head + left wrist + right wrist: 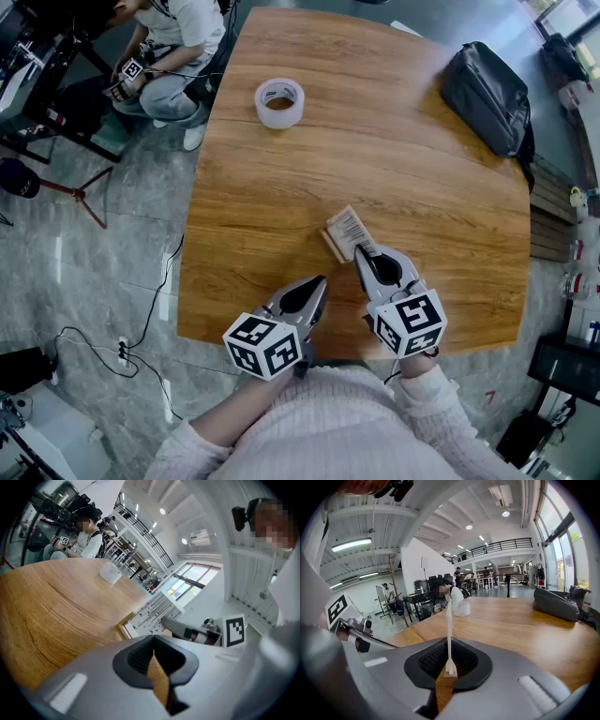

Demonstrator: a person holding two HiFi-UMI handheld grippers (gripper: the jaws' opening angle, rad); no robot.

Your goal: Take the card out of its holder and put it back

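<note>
Tongs on the right (360,251) are pinching the card (351,225) by its near end. Their own view shows the thin white card edge-on between the two dark pads, running straight out from them. The card is printed with fine black lines and sits close to the table's near edge, about midway along it. A tan holder (332,244) shows as a narrow strip along the card's left and near sides. How far the card sits inside the holder I cannot tell, nor whether the pair rests flat on the wood.

The left tongs (321,282) are pressed together with nothing between them. They sit just beside the right ones at the near edge of the table (394,159), their tip pointing toward the holder but apart from it.

A roll of clear tape (279,102) lies flat near the far edge, its core empty. A dark bag (487,97) lies shut at the far right corner. A person (178,56) sits on the floor beyond the far left corner.
</note>
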